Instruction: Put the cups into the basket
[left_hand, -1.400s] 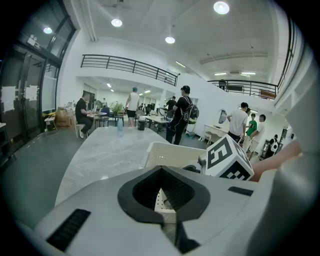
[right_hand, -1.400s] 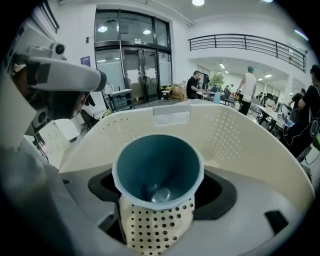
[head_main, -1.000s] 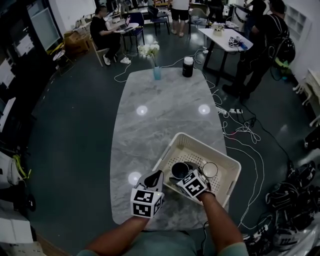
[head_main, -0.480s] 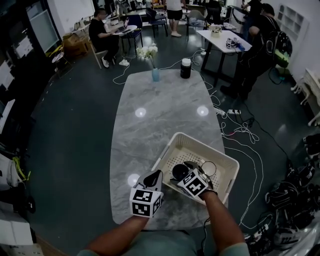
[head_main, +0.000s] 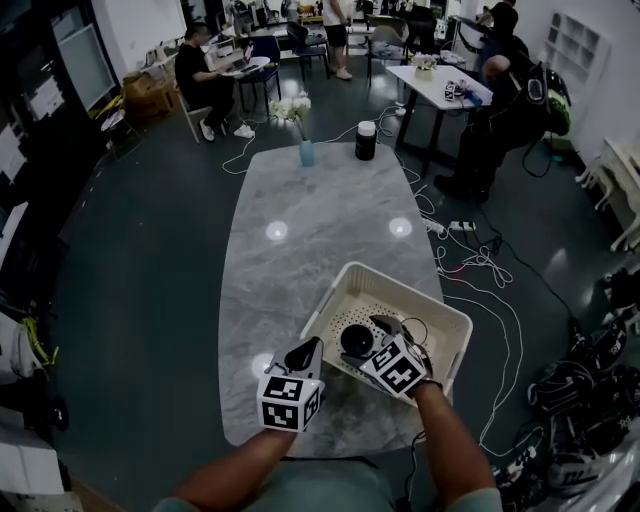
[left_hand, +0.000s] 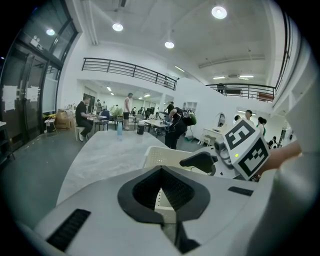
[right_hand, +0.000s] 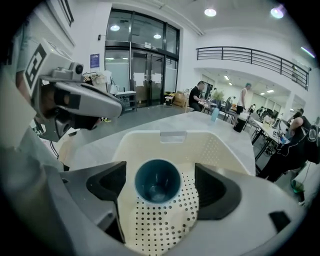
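1. Since a second ago the right gripper (right_hand: 162, 187) has slid a little toward 3 o'clock over the cream perforated plastic basket (head_main: 376, 290). The left gripper (left_hand: 161, 172) has hardly shifted.
2. The right gripper's jaws stand wide apart, one on each side of the dark teal tapered cup (head_main: 354, 340), touching nothing and holding nothing.
3. The left gripper's jaws are closed tip to tip and empty. It hangs just outside the basket at 9 o'clock.
4. The cup stands on the basket floor, toward the 9 o'clock side. The basket sits at about 5 o'clock on the grey marble table (head_main: 320, 215).
5. The cup's long axis is vertical, with its mouth up toward the right gripper's camera.
6. It looks stiff, light and smooth-walled, so probably slippery. Squeezing across the wall just under the rim seems safest, since the taper keeps it from sliding down out of the jaws there.
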